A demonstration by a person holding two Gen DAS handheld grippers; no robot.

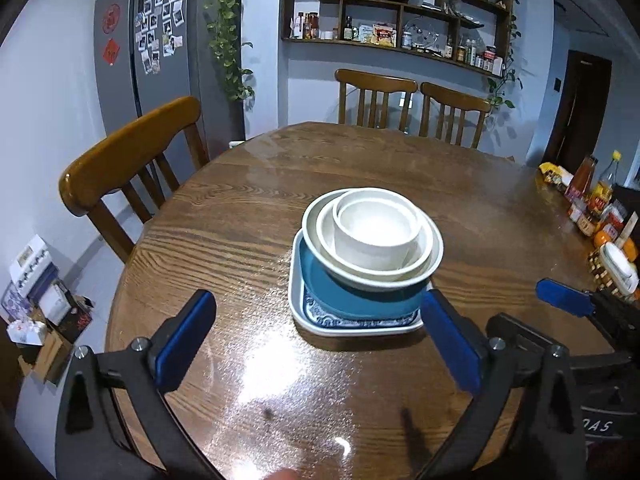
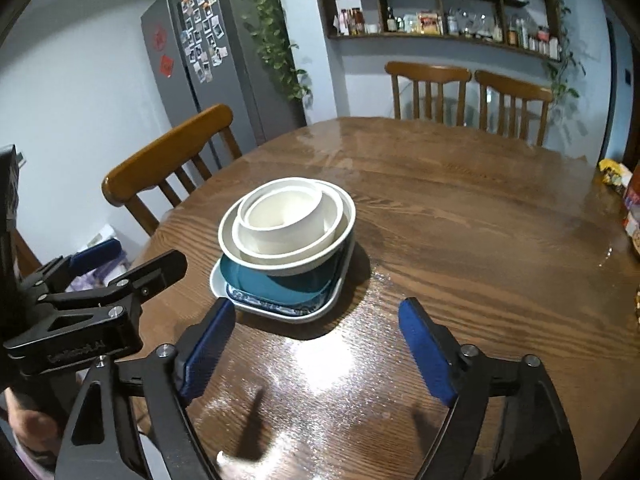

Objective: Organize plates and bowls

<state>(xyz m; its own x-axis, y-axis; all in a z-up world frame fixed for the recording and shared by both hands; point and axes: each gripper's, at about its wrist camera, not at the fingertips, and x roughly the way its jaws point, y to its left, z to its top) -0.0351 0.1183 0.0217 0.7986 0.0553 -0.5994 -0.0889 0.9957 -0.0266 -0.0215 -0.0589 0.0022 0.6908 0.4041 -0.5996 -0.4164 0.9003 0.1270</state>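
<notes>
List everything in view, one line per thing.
square plate: 1, white with blue pattern, bottom of stack
teal plate: 1, on the square plate
bowls: 3, white, nested atop the plates
table: 1, brown wood
chairs: 3, wooden, around the table
fridge: 1, grey, back left
wall shelf: 1, dark wood, back wall
bottles and packets: several, table's right edge
left tongs: open, empty
right tongs: open, empty
</notes>
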